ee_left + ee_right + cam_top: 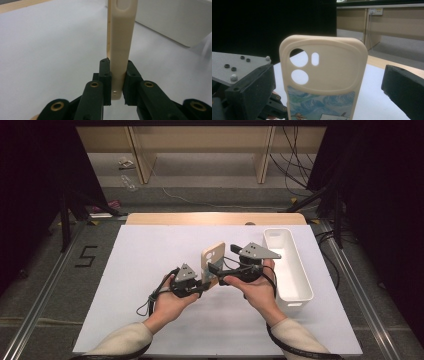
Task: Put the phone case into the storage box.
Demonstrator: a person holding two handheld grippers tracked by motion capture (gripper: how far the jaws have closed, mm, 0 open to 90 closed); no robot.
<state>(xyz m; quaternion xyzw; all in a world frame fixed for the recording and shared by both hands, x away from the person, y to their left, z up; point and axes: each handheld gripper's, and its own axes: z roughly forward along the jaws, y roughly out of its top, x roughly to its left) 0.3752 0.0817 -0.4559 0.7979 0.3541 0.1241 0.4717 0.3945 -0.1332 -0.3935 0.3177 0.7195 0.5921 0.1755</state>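
The left gripper (204,282) pinches the bottom edge of a cream phone case (212,262); in the left gripper view its two black pads (105,75) press on either face of the case (120,45), which rises edge-on and upright between them, so the jaws stand nearly closed on that thin edge; the right gripper (220,262) sits at about three o'clock from the case, its jaws spread wide on either side of it; in the right gripper view the case (322,75) stands between the two dark jaws without either one touching it, showing two round camera holes, a small slot and a printed blue picture lower down; the left gripper's grey plate lies at nine o'clock in that view; both hands (175,302) come in from six o'clock; the case hangs above the middle of a white table mat (140,270); a long white tray (292,265) rests at three o'clock of the grippers, near the mat's right edge; beyond, at twelve o'clock, runs the wooden table edge (215,218).
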